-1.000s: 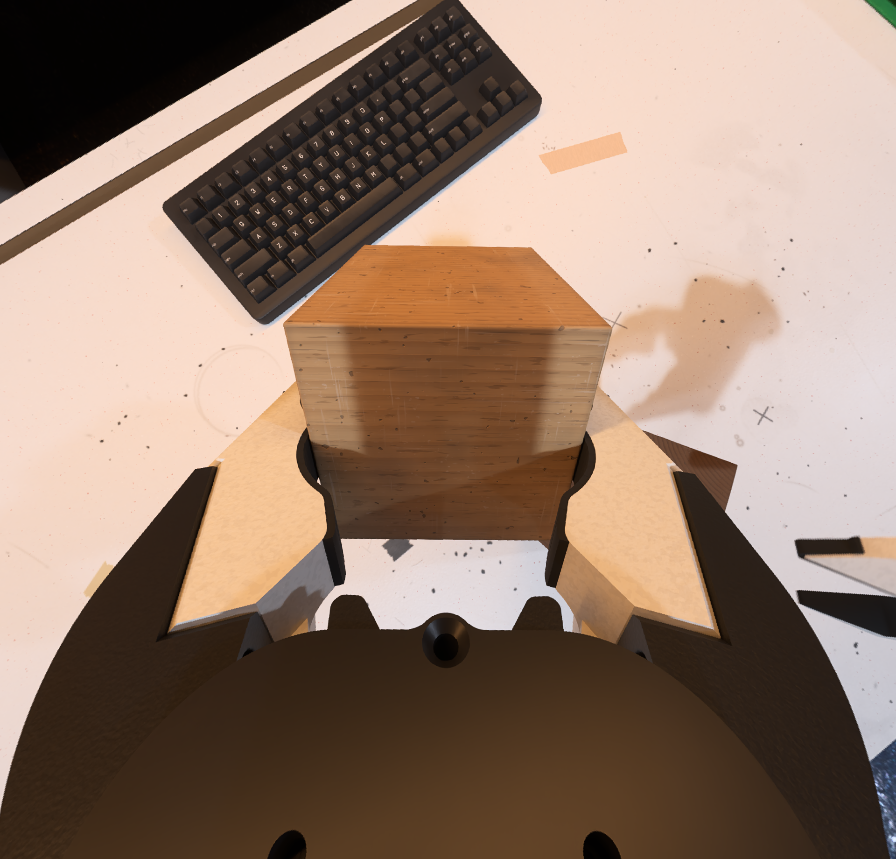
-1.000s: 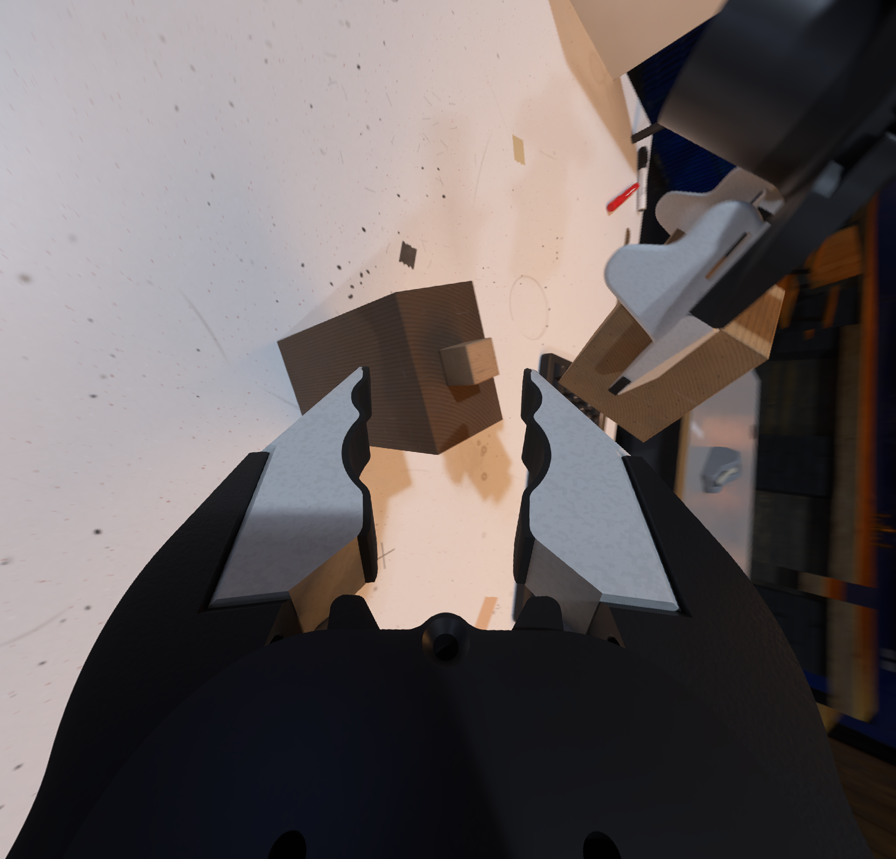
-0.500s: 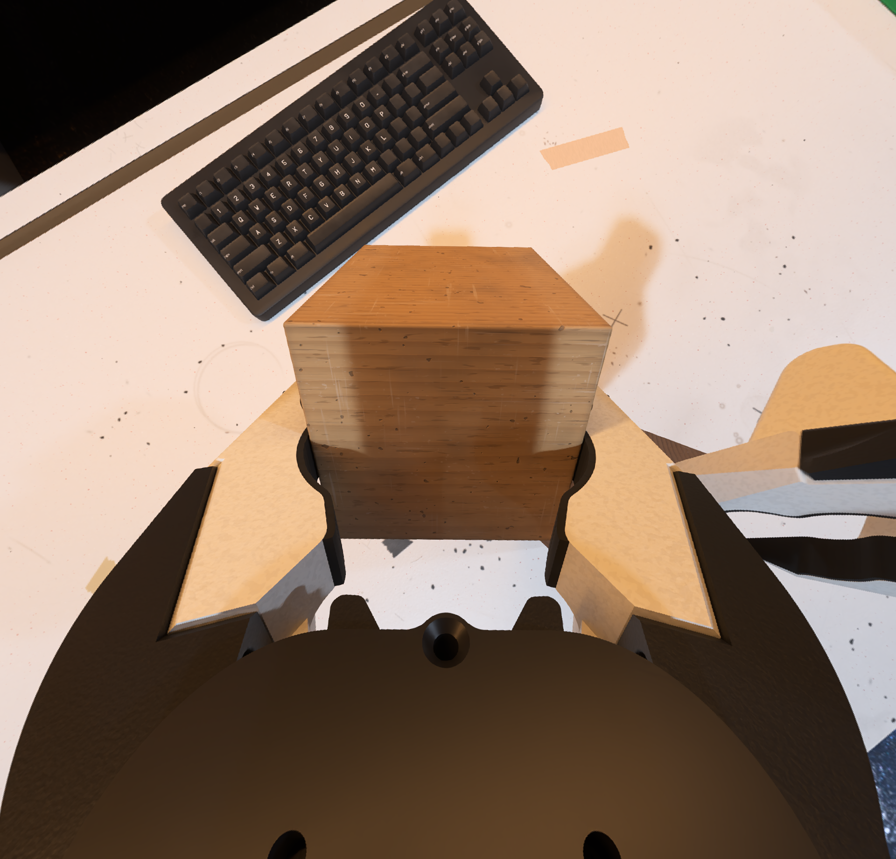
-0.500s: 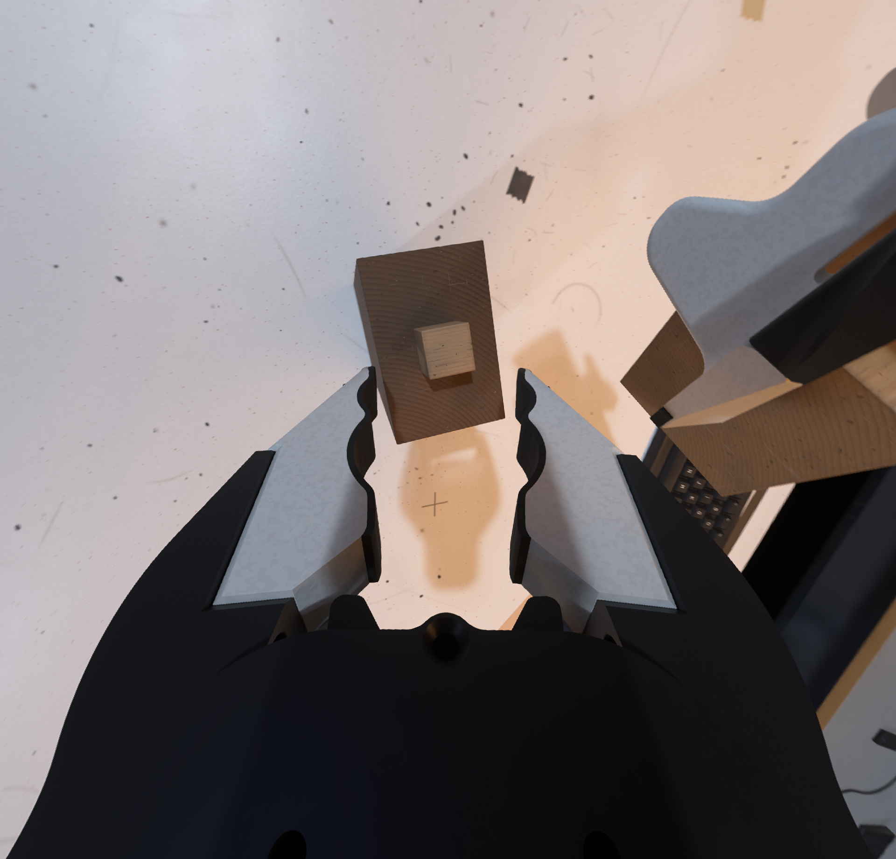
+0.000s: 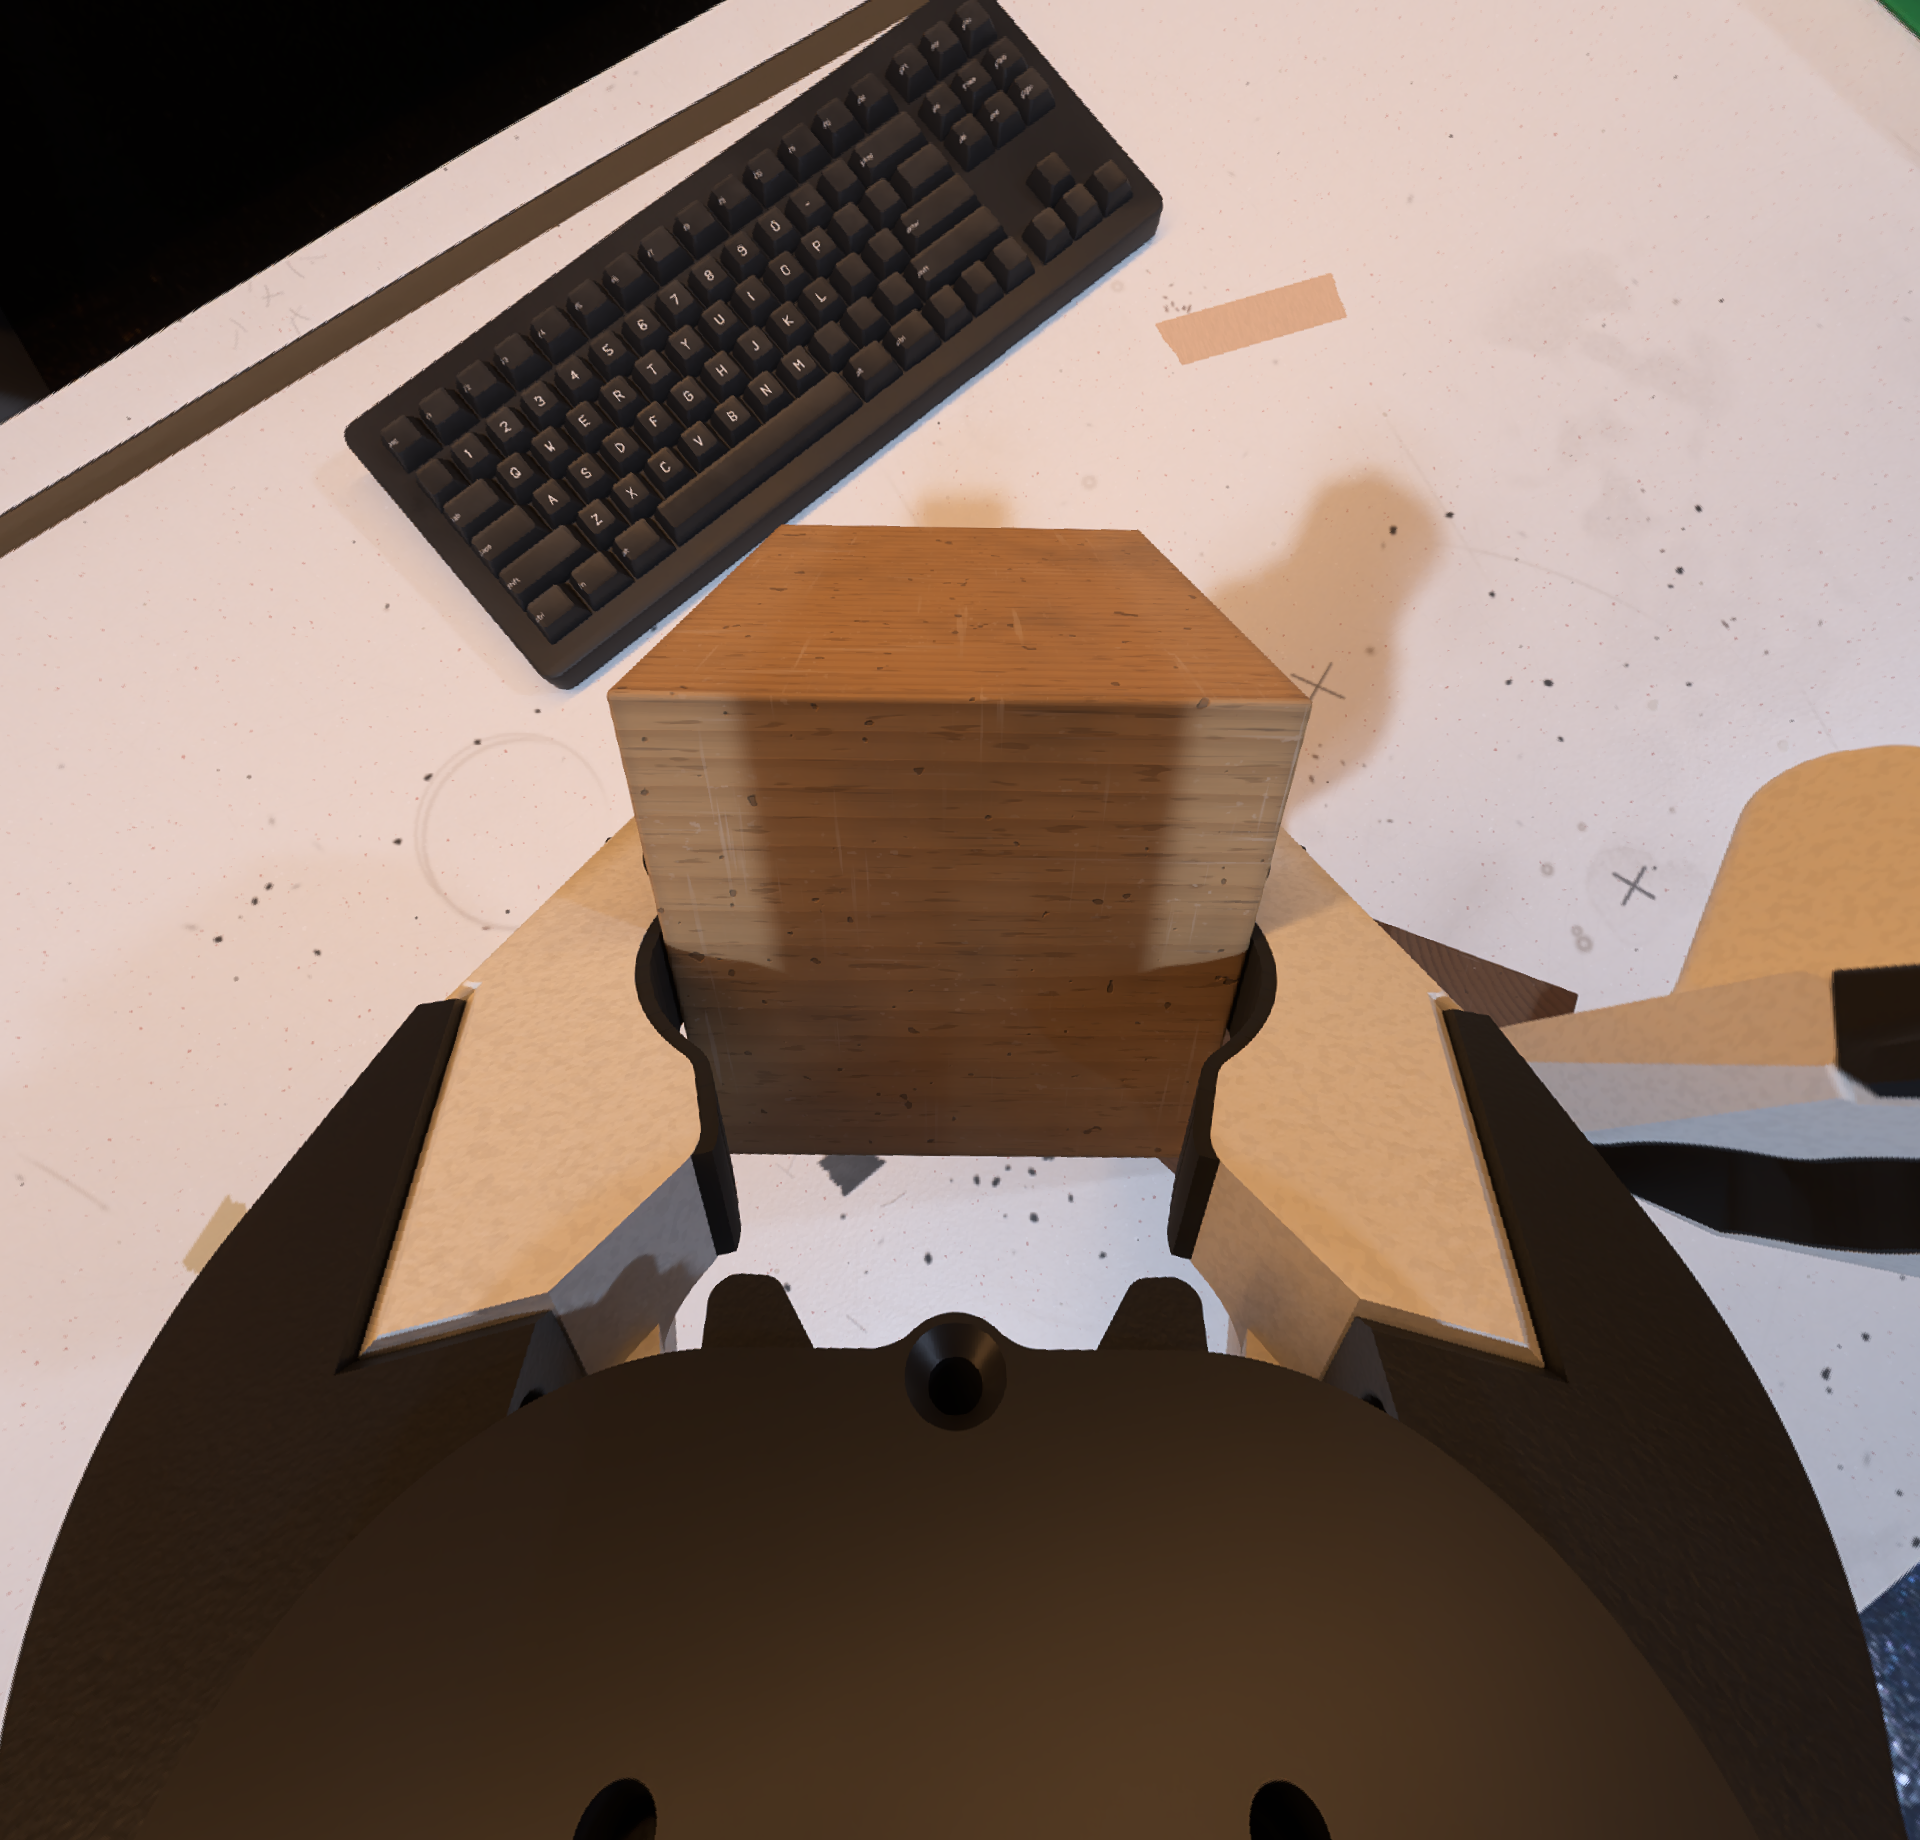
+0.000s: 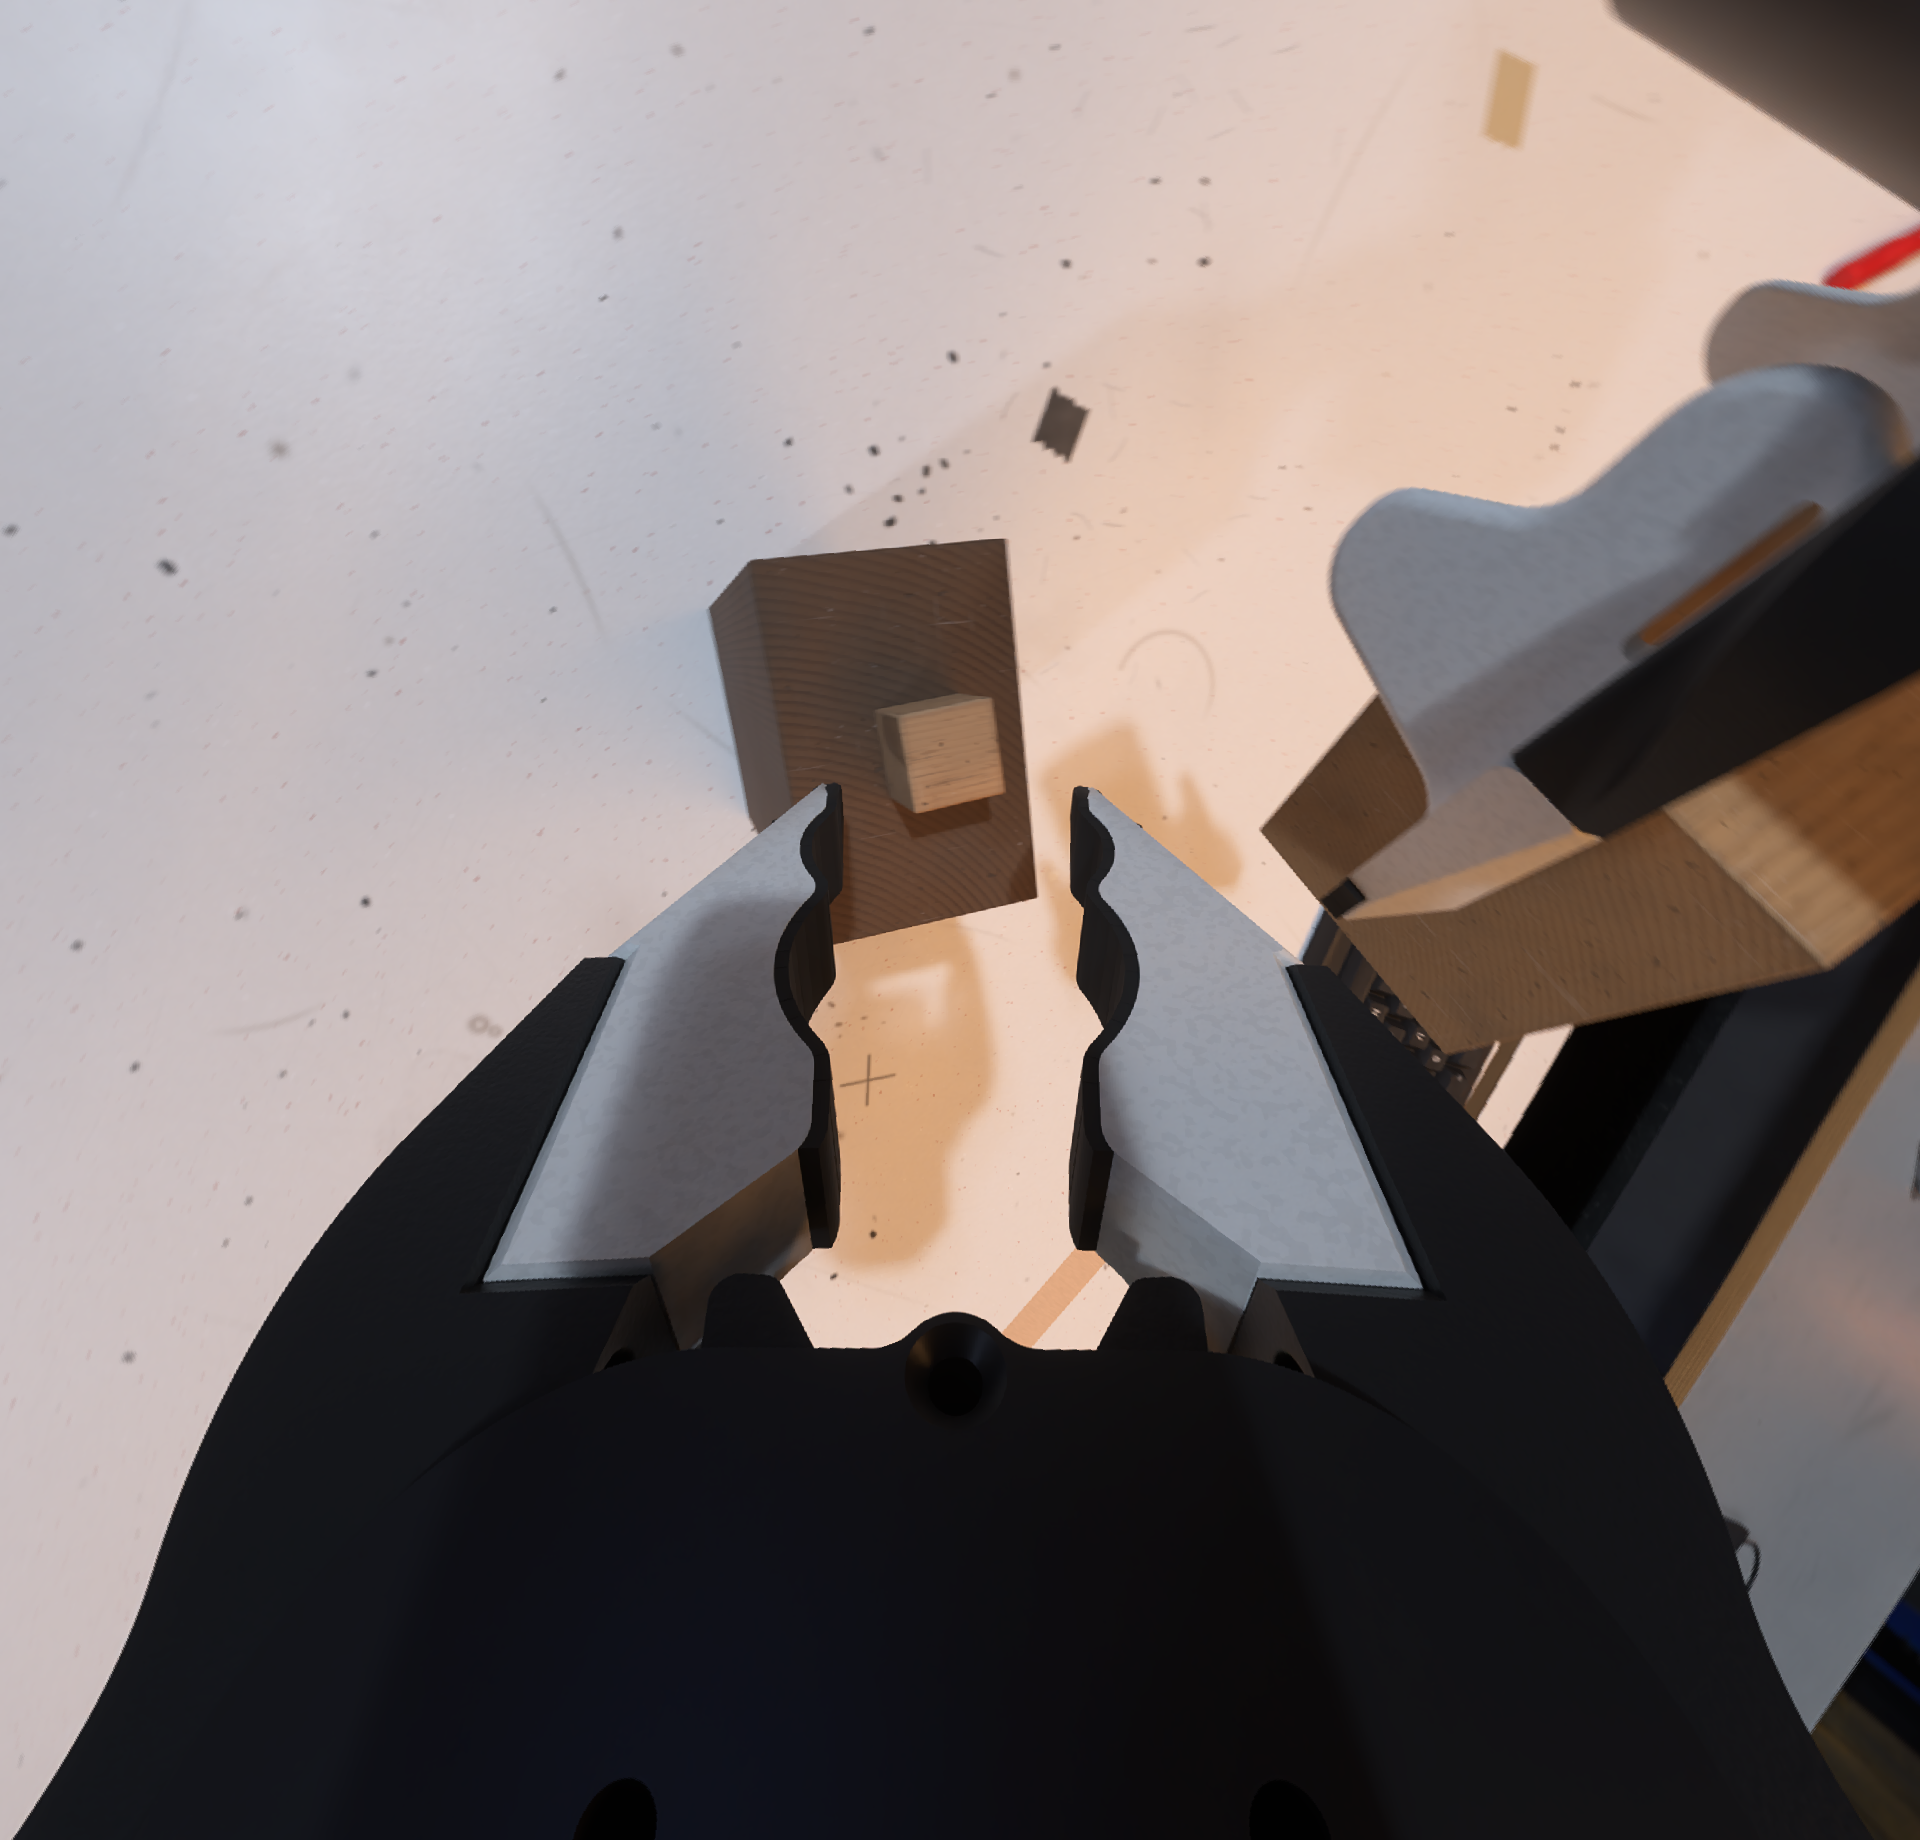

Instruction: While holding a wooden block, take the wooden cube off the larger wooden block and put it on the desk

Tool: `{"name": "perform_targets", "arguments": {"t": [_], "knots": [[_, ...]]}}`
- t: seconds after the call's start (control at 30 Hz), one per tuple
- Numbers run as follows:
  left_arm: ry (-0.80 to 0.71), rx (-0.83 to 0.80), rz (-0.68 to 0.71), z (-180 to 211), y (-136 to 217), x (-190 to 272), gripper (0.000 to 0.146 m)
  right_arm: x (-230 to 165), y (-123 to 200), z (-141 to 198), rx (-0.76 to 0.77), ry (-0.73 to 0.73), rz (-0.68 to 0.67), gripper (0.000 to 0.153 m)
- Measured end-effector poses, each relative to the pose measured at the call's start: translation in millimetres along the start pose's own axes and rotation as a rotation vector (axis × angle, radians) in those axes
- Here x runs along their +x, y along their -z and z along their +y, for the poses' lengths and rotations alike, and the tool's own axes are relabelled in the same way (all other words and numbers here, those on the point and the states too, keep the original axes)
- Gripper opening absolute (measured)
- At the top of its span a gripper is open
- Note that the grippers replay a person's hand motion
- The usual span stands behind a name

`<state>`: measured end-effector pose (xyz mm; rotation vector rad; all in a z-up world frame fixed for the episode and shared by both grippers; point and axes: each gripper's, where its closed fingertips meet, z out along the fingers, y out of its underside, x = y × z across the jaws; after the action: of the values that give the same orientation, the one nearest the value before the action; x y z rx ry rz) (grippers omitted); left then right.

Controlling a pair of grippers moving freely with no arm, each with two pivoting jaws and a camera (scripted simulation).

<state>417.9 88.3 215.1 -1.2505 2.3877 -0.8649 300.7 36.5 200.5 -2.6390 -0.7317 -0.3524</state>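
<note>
Left hand-held gripper [image 5: 956,959]: clenched on the wooden block [image 5: 956,834], held clear of the desk [image 5: 1558,440] as the task demands; right hand-held gripper [image 6: 951,803]: released, aligned above the wooden cube [image 6: 940,767], which sits atop the larger wooden block [image 6: 883,637]; keyboard [image 5: 758,325] beyond.

Wooden block [image 5: 956,855]: warm brown, horizontal grain, dark flecks; centre of left wrist frame. Keyboard [image 5: 758,325]: black, pale legends; upper left. Desk [image 5: 1558,180]: white, black speckles, tan tape strip [image 5: 1250,317] upper right. Larger wooden block [image 6: 883,647]: dark brown, fine curved grain; centre of right wrist frame. Wooden cube [image 6: 940,767]: pale tan, striped grain. Fingers [image 6: 686,1052]: grey, black-edged.
</note>
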Motion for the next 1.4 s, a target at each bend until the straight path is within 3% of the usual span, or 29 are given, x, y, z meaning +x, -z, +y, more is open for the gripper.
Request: {"name": "perform_targets", "arguments": {"t": [0.27,0.33,0.47,0.67,0.8,0.9,1.1,1.23,1.4], "knots": [[0.001,-0.006,0.0,0,0,0,0.103,-5,-21,7,-0.129,0.108,-0.102,0.036],[0.001,-0.007,0.0,0,0,0,0.103,-4,-24,6,-0.116,0.113,-0.104,0.025],[-0.002,-0.004,0.002,0,0,0,0.103,-1,-20,0,-0.068,0.103,-0.058,0.024],[-0.002,0.001,0.003,0,0,0,0.103,7,2,-3,0.048,0.019,0.019,0.024],[-0.003,0.006,0.003,0,0,0,0.103,10,45,15,0.134,-0.076,0.087,0.024],[-0.007,0.002,0.006,0,0,0,0.103,13,83,56,0.146,-0.186,0.17,0.024],[-0.006,0.014,0.008,0,0,0,0.103,2,132,190,0.029,-0.487,0.313,0.024],[-0.006,0.014,0.007,0,0,0,0.103,-24,127,282,-0.117,-0.691,0.332,0.024],[-0.003,0.017,0.005,0,0,0,0.103,-57,92,360,-0.202,-0.899,0.298,0.024]]}}
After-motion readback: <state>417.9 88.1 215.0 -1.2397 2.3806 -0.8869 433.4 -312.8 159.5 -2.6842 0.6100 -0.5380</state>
